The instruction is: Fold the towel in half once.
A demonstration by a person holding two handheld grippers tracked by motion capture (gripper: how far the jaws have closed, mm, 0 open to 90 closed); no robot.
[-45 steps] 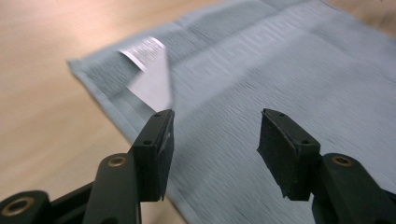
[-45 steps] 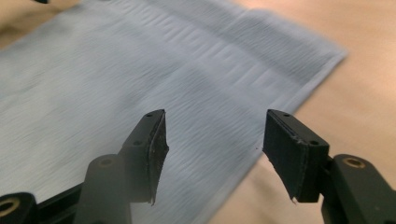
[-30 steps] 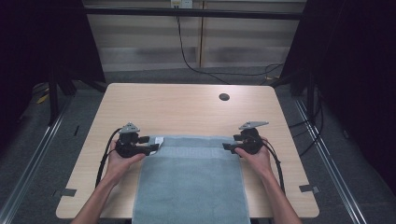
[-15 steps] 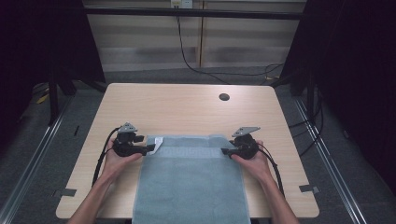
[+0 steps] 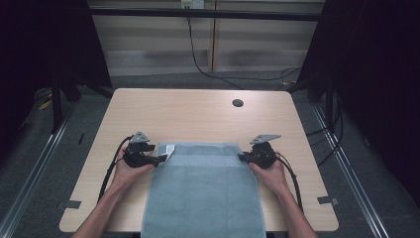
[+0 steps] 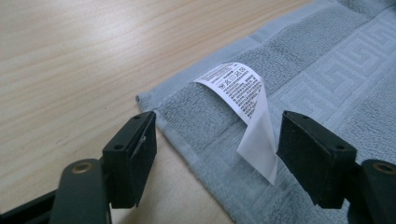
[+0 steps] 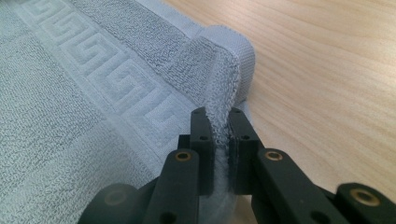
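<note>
Right gripper [image 7: 219, 140] has just been closing and now pinches the towel's [image 5: 203, 193] far right corner, a raised fold of terry squeezed between its jaws. Left gripper [image 6: 215, 158] is wide, nothing pressed; the far left corner lies flat on the surface [image 5: 198, 114] between its jaws, with the white label [image 6: 243, 107] curling up just beside the right jaw. Towel lies flat at the near edge of the surface, near end hanging over it. Risks: left closes on the label alone, so the cloth slips out on lift. Left jaws straddle the edge flat, so they could shut on air or scrape the surface rather than catch cloth. Right grip is thin, right at the hem; a pull could strip it. Lifting with only one corner held would skew the towel and drag it sideways.
</note>
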